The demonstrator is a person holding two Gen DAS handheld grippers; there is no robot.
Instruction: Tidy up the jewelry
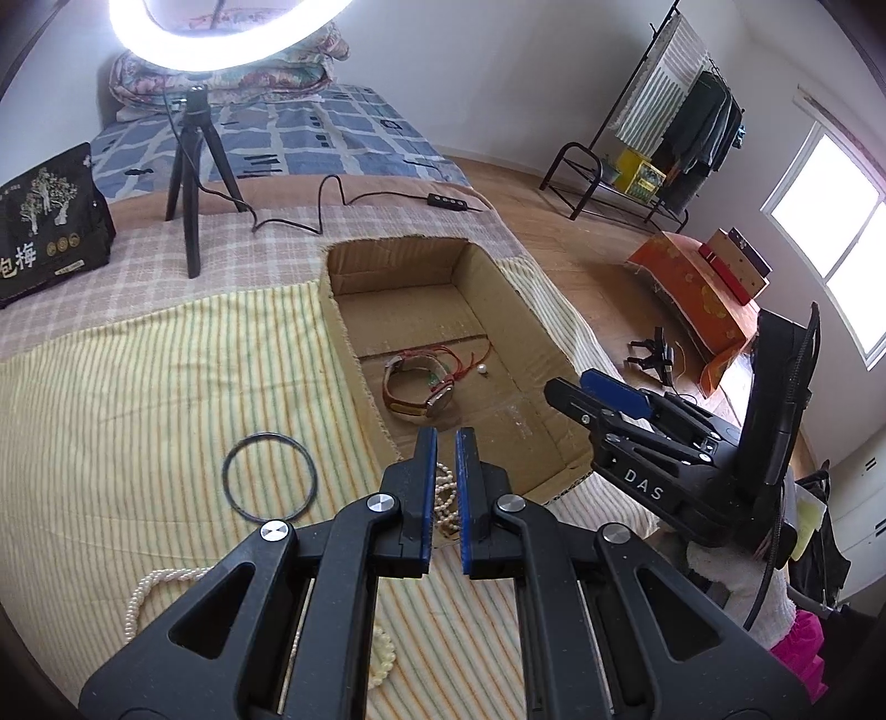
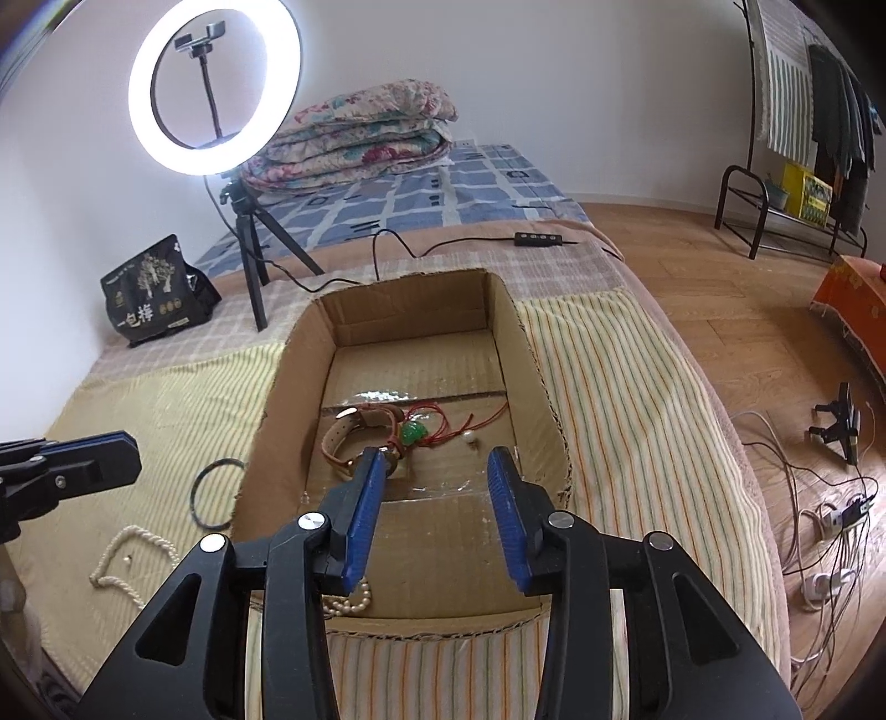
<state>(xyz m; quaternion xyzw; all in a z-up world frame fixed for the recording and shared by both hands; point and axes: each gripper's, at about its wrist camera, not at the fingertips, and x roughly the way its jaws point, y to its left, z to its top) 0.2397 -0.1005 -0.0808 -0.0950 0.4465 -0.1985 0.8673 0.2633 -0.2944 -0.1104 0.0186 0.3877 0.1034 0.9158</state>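
Jewelry lies partly in the cardboard box (image 2: 531, 354), partly on the striped cloth (image 1: 111, 387).

Left gripper (image 1: 446, 437) hangs nearly closed, empty, above a pearl strand (image 1: 446, 501); right gripper (image 2: 437, 462) gapes wide over the boxed watch (image 2: 354, 437).

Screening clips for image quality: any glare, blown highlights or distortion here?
Left wrist view: ring light blown white at top edge, window overexposed. Right wrist view: ring light clipped, tape glare on box floor. Both: strong fisheye bending, dark corners.
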